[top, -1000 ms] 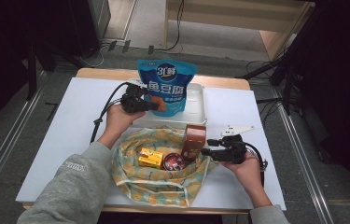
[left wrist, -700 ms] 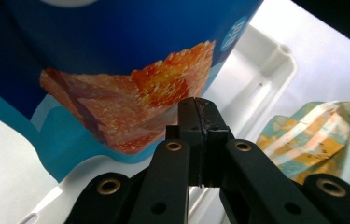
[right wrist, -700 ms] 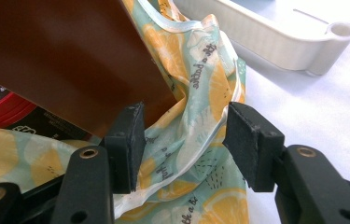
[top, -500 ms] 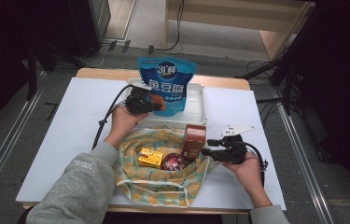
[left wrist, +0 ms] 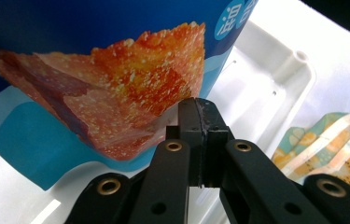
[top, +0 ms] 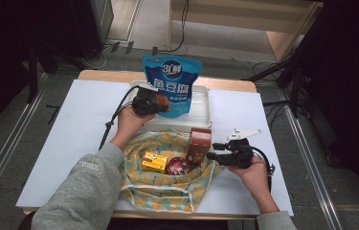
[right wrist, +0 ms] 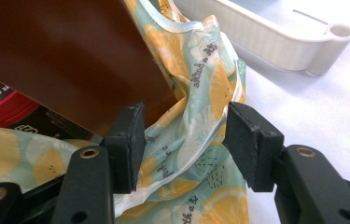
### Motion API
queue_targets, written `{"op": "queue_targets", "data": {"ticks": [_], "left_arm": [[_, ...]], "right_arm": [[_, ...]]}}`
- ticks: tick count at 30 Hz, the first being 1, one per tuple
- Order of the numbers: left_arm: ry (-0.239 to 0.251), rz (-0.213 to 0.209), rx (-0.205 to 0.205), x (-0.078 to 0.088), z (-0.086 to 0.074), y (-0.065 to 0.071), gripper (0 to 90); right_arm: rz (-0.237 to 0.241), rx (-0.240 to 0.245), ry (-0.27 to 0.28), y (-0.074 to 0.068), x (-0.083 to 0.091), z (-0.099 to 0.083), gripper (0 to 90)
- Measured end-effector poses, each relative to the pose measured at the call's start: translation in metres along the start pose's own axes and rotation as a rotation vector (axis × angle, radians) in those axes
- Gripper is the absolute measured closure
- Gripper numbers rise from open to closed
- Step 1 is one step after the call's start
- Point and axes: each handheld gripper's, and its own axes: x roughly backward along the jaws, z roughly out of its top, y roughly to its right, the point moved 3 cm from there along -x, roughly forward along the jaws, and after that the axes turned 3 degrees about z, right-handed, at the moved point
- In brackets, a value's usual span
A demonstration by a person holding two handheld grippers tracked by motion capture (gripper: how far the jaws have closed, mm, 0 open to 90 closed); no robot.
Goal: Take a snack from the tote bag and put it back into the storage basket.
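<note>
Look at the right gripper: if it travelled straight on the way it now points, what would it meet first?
Most likely the lemon-print cloth bag, whose rim lies between the open jaws of the right gripper, with the brown box just beyond on one side; depth is hard to judge.

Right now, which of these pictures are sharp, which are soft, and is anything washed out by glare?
High view: soft and grainy, dark surroundings, table evenly lit. Left gripper view: the blue pouch is reasonably sharp, the white tray is bright, nearly washed out. Right gripper view: fabric bag is crisp, the tabletop at right glares white.
</note>
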Motion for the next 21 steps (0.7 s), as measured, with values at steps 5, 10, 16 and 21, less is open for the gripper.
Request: {"op": "queue_targets", "data": {"ticks": [5,10,16,21], "left_arm": [[0.022,0.006,0.004,-0.003,0.0,-0.005,90.0],[0.035,0.011,0.02,-0.004,0.001,-0.007,90.0],[0.037,0.017,0.041,-0.006,0.0,-0.013,90.0],[0.039,0.012,0.047,-0.007,0.0,-0.015,90.0]], "right_arm": [[-0.002,0.001,0.001,0.0,0.0,0.0,48.8],[-0.003,0.001,0.0,0.0,0.002,-0.001,49.0],[-0.007,-0.003,0.002,-0.001,0.003,-0.003,49.2],[-0.012,0.0,0.005,0.0,0.004,-0.004,49.3]]}}
